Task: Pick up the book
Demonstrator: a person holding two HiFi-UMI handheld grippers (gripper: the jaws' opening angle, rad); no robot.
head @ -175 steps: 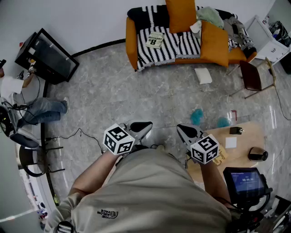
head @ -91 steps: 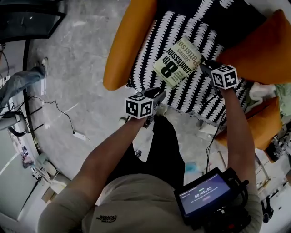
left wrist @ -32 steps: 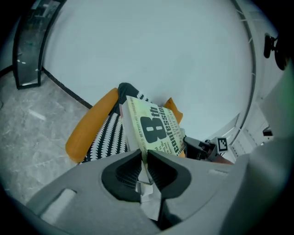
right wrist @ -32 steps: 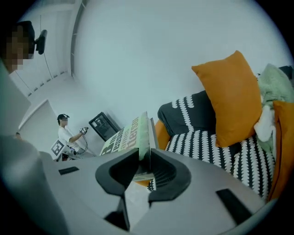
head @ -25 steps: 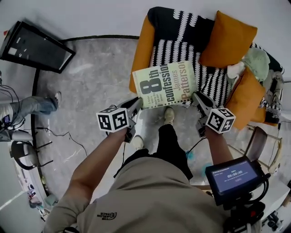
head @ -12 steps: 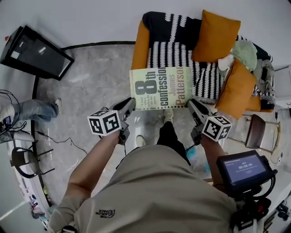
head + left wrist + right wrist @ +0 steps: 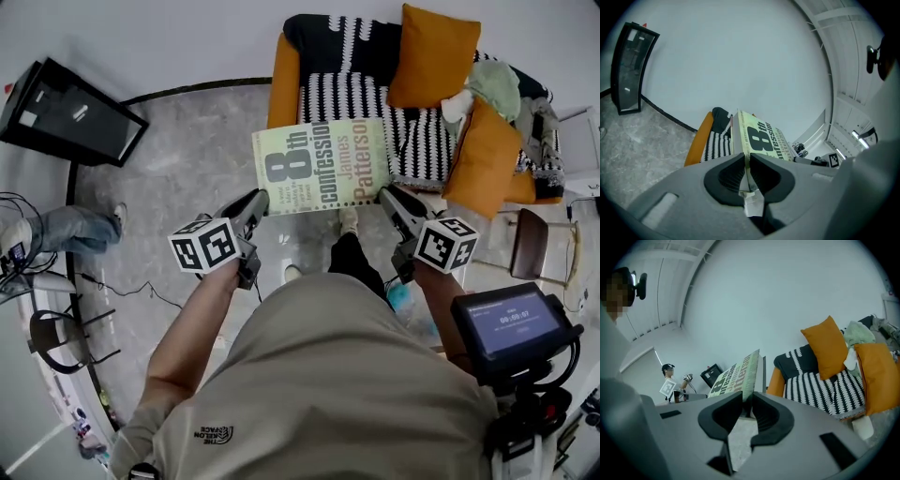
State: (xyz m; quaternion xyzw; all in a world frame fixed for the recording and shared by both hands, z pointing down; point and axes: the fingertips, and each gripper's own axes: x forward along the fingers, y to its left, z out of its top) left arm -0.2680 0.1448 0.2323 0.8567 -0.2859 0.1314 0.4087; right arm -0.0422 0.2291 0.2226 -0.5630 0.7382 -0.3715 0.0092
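Head view: left gripper (image 7: 257, 199) and, seemingly, right gripper (image 7: 386, 194) clamp book (image 7: 323, 166).

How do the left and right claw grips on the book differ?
The left claw pinches the book at its "8th" corner; the right claw, at its "Patterson" corner. The left claw's gap looks narrower than the right claw's. Both are shut on its edge, holding it aloft.

The book (image 7: 322, 166) hides the sofa's (image 7: 284, 89) front edge; its small print is too fine to read. At nine o'clock a person's leg (image 7: 66, 228) is cut by the picture's edge. The torso (image 7: 328, 375) covers the floor (image 7: 187, 159) at six o'clock.
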